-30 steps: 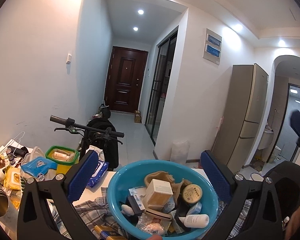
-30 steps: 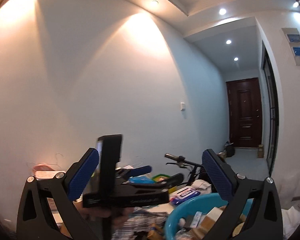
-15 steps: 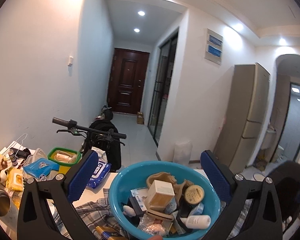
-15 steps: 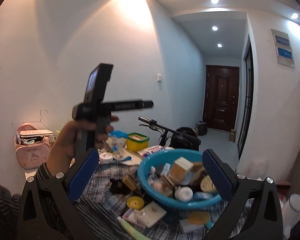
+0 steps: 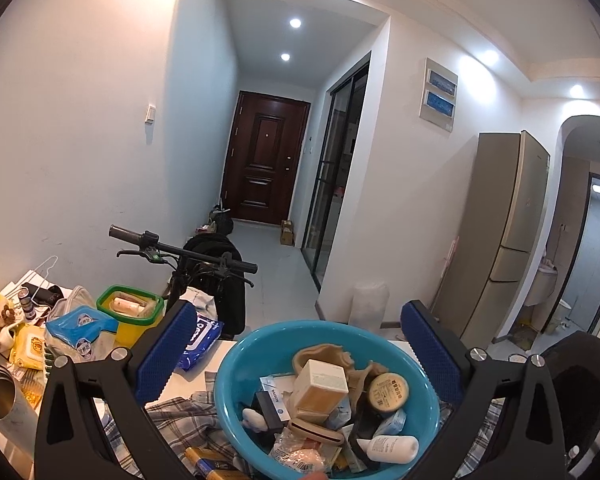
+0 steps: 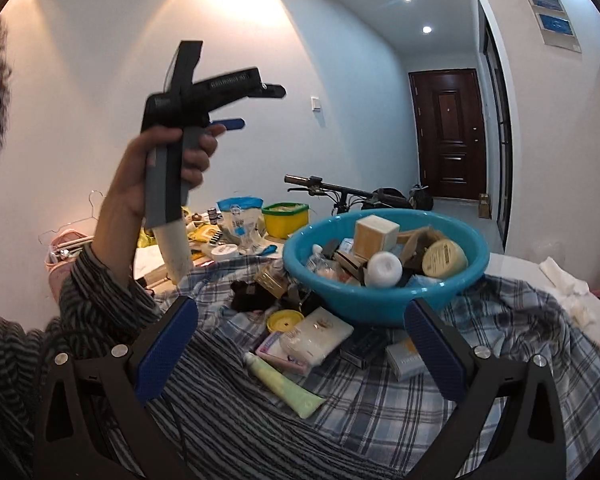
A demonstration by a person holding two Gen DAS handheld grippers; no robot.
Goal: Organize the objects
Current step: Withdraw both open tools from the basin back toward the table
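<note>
Blue basin [image 6: 384,276] of toiletries on a plaid cloth [image 6: 480,392] over the desk; green tube [image 6: 284,384] and yellow lid [image 6: 286,320] at 12 o'clock between the right tool [image 6: 300,364] fingers, spread, empty. Left tool [image 5: 296,360], spread, frames the basin.

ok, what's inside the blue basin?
Blue basin holds a tan box, a round yellow-lidded jar, a white bottle and small packets. Lower layers are covered.

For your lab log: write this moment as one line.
left gripper: open, raised | right gripper: open, empty | blue basin: full
</note>
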